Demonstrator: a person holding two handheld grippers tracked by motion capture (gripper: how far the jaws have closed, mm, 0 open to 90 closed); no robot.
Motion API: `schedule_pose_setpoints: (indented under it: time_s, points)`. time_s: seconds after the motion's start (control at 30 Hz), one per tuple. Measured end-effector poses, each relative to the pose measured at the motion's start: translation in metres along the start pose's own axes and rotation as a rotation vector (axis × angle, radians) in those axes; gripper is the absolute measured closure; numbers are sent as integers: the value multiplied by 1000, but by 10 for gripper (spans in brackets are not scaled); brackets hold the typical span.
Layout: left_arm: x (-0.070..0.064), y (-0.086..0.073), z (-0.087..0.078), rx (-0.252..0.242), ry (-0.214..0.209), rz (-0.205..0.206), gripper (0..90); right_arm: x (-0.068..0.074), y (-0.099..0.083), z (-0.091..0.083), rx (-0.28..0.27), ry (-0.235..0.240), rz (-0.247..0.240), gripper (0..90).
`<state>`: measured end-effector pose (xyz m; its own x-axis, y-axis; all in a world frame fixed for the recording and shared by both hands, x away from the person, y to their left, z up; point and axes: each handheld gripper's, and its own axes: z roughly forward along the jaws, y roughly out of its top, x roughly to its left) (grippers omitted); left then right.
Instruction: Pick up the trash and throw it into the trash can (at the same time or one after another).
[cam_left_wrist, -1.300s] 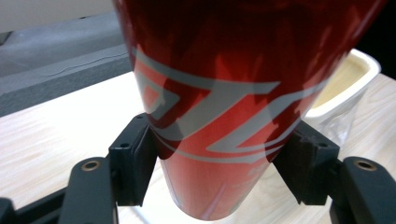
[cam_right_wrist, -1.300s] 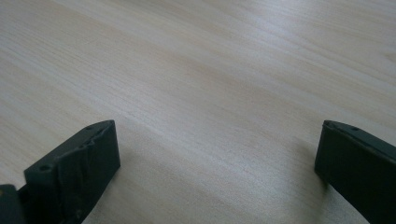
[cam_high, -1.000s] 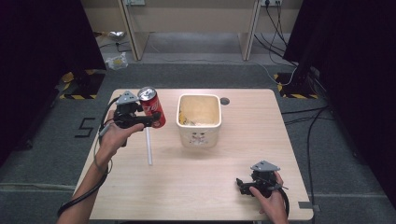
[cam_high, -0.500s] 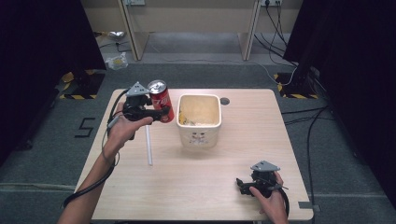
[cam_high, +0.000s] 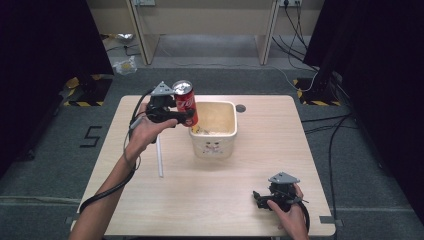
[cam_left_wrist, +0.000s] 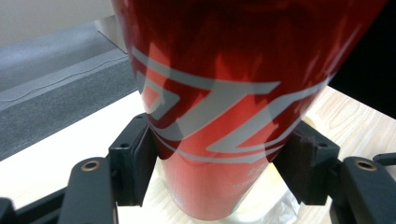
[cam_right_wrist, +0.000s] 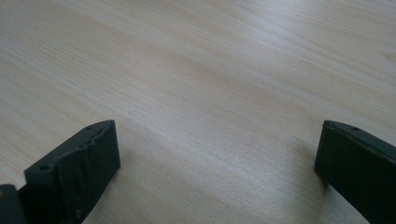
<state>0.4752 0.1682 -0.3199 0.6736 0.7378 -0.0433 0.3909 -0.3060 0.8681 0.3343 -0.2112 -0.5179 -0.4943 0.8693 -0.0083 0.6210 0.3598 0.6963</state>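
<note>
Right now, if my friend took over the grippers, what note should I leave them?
Left gripper: shut on the red soda can, held in the air, tilted, at the left rim of the white tub.
Right gripper: open, holding nothing, low over the table near its front right corner.
A white straw lies on the table left of the tub.
Done: can picked up and brought to the tub.
Left: probably putting the can into the tub, or pouring from it; the straw is untouched.

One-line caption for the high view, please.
Left gripper holds a red can over the white tub's rim; right gripper rests open on the table.
</note>
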Motion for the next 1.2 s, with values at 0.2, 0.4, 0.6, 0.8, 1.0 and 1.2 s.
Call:
schedule_pose_setpoints:
  time_s: [0.2,0.4,0.6,0.8,1.0,1.2]
  points:
    - [-5,5,18,7,-15,-4,337,0,0,0,-1,-1,-3,3]
    - [-10,7,33,12,-26,-8,336,0,0,0,-1,-1,-2,3]
    - [-12,5,46,24,-31,-12,334,0,0,0,1,-1,-3,3]
    - [-11,-3,59,46,-27,-15,333,0,0,0,-1,-1,-3,3]
    - [-9,-9,68,61,-18,-22,332,0,0,0,-1,-1,-3,3]
    - [-8,-11,73,70,-13,-20,331,0,0,0,-3,-1,-2,3]
